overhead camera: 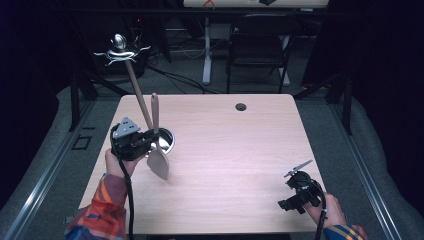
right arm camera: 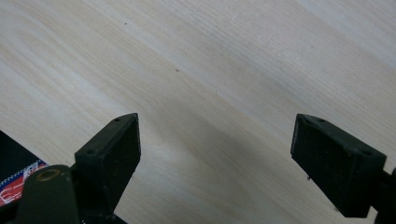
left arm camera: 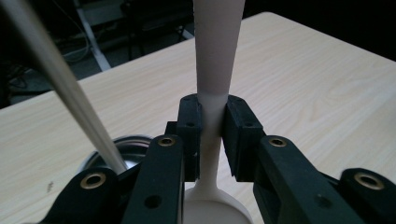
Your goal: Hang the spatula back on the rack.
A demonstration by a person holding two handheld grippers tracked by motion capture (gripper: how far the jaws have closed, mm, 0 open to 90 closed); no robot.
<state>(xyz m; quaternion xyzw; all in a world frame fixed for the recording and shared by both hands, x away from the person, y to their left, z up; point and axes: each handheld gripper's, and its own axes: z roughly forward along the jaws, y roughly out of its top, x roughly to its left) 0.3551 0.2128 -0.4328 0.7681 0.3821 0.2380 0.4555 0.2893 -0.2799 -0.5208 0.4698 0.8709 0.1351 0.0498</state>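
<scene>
Left gripper: I have it pinching the wooden spatula at its neck, lifted near the table's left edge.
Holder: metal cup beside it, one long utensil inside.
Right gripper: spread wide, idle near the front-right corner.
Progress: I judge the spatula is grasped but not yet placed.

Left claw clamped, right claw agape

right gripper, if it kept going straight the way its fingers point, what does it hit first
Most likely the bare table: the open right gripper looks down at plain wood, with nothing between its fingers or ahead of them, though depth is unclear.
</scene>
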